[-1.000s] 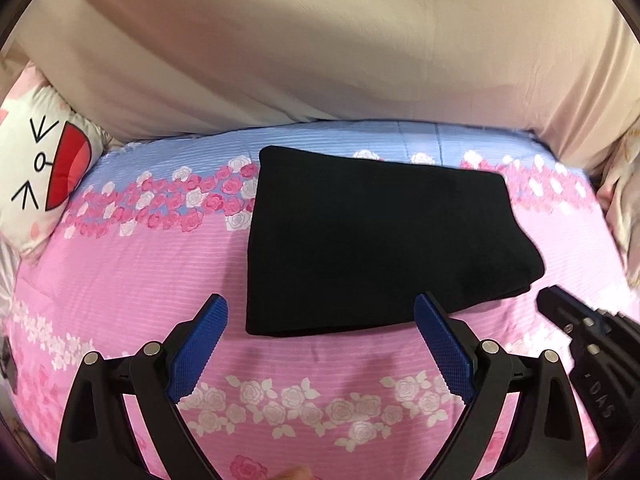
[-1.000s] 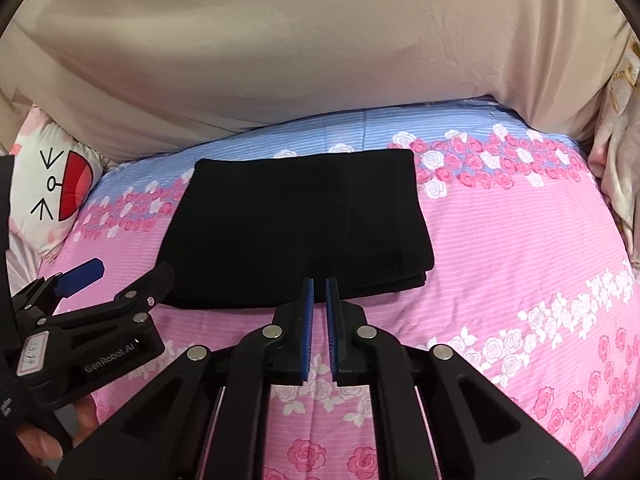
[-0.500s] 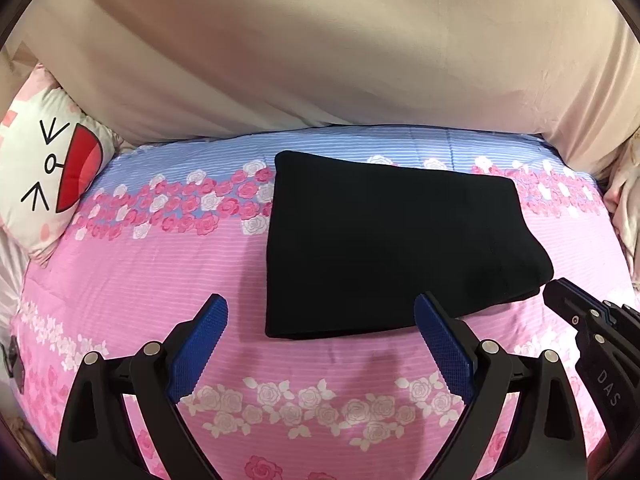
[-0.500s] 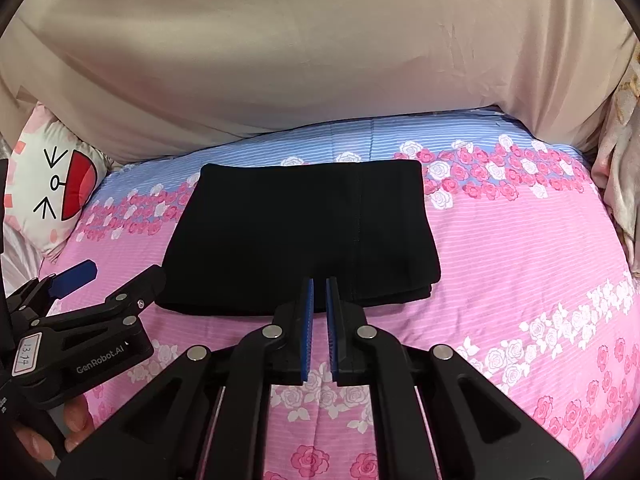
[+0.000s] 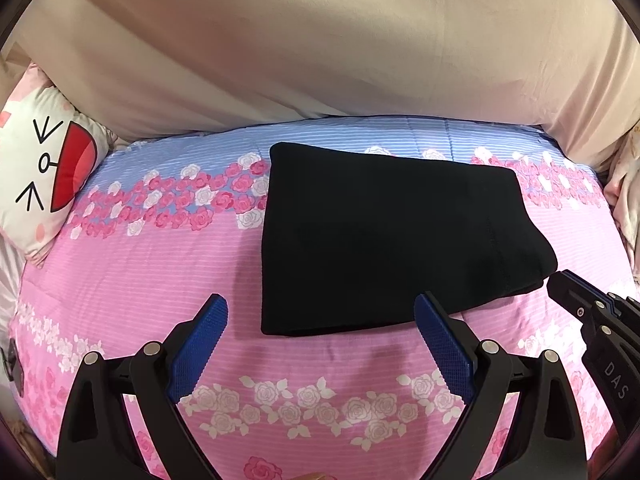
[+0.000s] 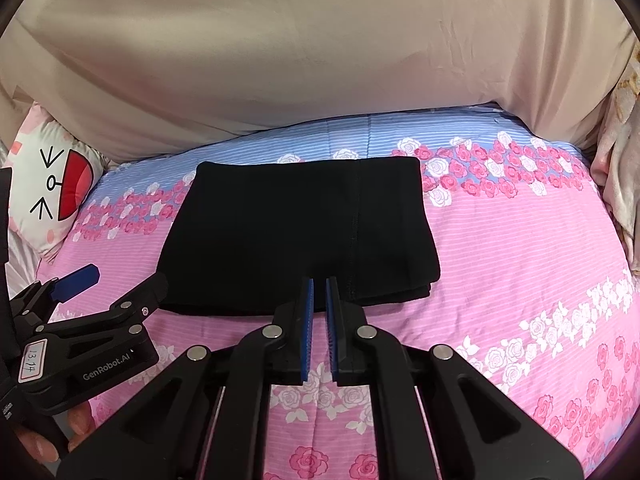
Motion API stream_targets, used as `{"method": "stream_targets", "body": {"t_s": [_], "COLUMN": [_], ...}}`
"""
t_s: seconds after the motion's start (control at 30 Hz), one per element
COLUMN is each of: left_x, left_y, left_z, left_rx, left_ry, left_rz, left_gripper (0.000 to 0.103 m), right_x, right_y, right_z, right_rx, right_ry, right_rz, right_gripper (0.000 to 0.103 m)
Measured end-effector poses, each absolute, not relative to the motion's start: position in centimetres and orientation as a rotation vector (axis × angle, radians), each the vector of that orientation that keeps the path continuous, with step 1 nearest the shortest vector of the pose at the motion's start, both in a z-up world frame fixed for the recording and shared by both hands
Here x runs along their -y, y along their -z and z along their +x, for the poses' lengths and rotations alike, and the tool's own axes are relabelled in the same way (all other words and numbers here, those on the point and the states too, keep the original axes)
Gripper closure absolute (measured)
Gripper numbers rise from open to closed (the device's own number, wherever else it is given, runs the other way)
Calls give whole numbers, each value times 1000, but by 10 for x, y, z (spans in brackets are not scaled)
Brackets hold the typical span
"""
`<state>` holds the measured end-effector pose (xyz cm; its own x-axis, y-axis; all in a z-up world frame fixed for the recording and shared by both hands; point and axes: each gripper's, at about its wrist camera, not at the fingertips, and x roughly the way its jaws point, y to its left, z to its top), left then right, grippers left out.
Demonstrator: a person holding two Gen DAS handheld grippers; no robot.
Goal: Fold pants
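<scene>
Since a second ago your view has crept slightly, so the folded black fabric pants [image 5: 384, 240] sit a little further right in the left wrist view; they have not moved on the pink rose-print bedspread [image 5: 140, 272]. Your left gripper [image 5: 320, 344] is spread wide and empty, your right gripper [image 6: 319, 320] nearly closed, holding nothing. A white cartoon-face pillow [image 5: 44, 172] lies far left, a beige draped sheet [image 6: 300, 52] behind. Nothing blocks the pants.

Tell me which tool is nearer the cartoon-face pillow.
Left. The left tool sits toward the pillow; the right tool is farther off, before the folded pants.
</scene>
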<state>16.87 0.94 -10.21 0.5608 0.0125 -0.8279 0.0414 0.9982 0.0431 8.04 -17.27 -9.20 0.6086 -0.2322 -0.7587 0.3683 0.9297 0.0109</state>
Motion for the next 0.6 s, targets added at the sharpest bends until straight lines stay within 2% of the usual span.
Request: {"method": "stream_targets", "body": {"t_s": [0.6], "left_x": [-7], "left_y": [108], "left_z": [172], "left_rx": [-987], "left_ry": [27], "left_rz": [69], "left_gripper": [10], "right_x": [174], "right_y": [94], "right_z": [81], "right_rx": [-852], "right_ry": [351], "right_rz": [172], "right_gripper": [96]}}
